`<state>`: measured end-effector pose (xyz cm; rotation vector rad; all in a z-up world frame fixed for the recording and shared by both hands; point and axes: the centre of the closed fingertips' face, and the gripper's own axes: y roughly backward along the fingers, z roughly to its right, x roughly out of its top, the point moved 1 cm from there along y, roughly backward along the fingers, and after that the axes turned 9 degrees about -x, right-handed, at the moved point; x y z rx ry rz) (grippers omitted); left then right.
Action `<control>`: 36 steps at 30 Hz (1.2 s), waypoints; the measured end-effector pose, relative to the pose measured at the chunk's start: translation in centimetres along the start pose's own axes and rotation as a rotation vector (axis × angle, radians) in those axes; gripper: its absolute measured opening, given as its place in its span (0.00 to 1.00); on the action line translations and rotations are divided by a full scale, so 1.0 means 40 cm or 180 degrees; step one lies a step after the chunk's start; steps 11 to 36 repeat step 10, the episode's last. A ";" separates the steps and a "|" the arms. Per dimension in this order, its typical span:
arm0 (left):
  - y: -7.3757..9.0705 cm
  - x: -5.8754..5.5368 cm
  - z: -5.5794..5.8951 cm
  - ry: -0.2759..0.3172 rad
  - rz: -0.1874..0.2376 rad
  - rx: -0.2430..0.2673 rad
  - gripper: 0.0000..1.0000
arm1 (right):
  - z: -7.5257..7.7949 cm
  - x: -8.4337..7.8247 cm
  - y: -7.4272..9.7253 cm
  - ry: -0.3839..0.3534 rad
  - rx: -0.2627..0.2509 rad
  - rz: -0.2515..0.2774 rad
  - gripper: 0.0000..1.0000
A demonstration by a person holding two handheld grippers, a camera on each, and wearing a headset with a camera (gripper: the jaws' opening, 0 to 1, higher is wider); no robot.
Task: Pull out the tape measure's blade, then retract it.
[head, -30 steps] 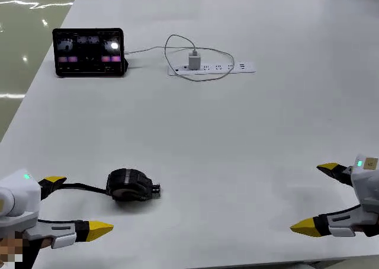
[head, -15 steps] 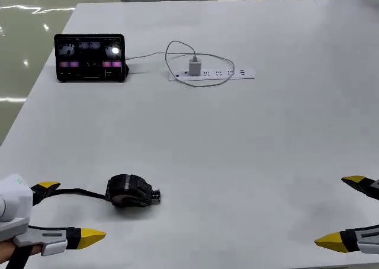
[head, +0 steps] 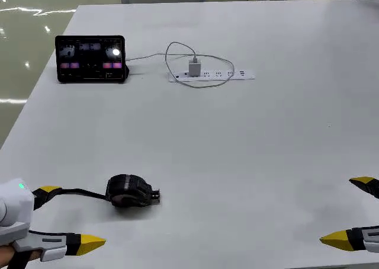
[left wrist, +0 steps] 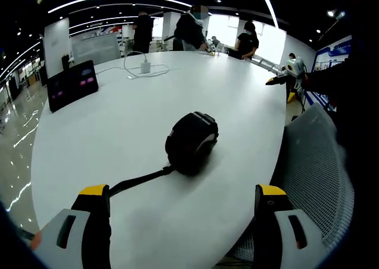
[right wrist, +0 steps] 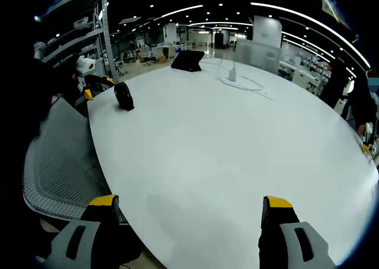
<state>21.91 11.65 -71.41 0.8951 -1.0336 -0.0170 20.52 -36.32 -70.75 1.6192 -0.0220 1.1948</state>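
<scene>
White worktop (head: pixel 237 138), broad and glossy, is carrying every item. Shining floor (head: pixel 23 38) is showing beyond its left edge in the head view.

Item 1, tape measure (head: pixel 131 191), count one. It is a squat, rounded black body with a grey patch on its side, lying near the front-left of the worktop, with a small dark stub projecting at its right end. One black strap (head: pixel 77 192) is running from it leftward to the upper fingertip of the left claw (head: pixel 74 217); whether it is touching there cannot be told. In the left gripper view the tape measure is sitting just ahead of the jaws, between their lines.

Item 2, claws, count two. The left claw is hovering with jaws wide apart, gripping nothing, just left of the tape measure. The right claw (head: pixel 344 211) is likewise gaping wide and holding nothing, at the front-right, well apart from the tape measure.

Item 3, tablet (head: pixel 90 58), count one, is standing lit at the far left.

Item 4, power strip (head: pixel 213 74), count one, is lying to the tablet's right. One white charger (head: pixel 195 63) is plugged into it, and one cable (head: pixel 177 50) is looping across to the tablet.
</scene>
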 end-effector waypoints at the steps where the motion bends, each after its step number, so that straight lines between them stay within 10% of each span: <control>1: 0.000 0.001 -0.002 -0.0019 0.0011 0.0016 0.99 | -0.002 -0.001 0.000 0.0005 0.0011 -0.0006 0.99; 36: 0.006 0.004 -0.017 -0.0078 -0.0007 0.0062 0.99 | -0.006 0.000 0.001 0.0028 0.0027 -0.0012 0.99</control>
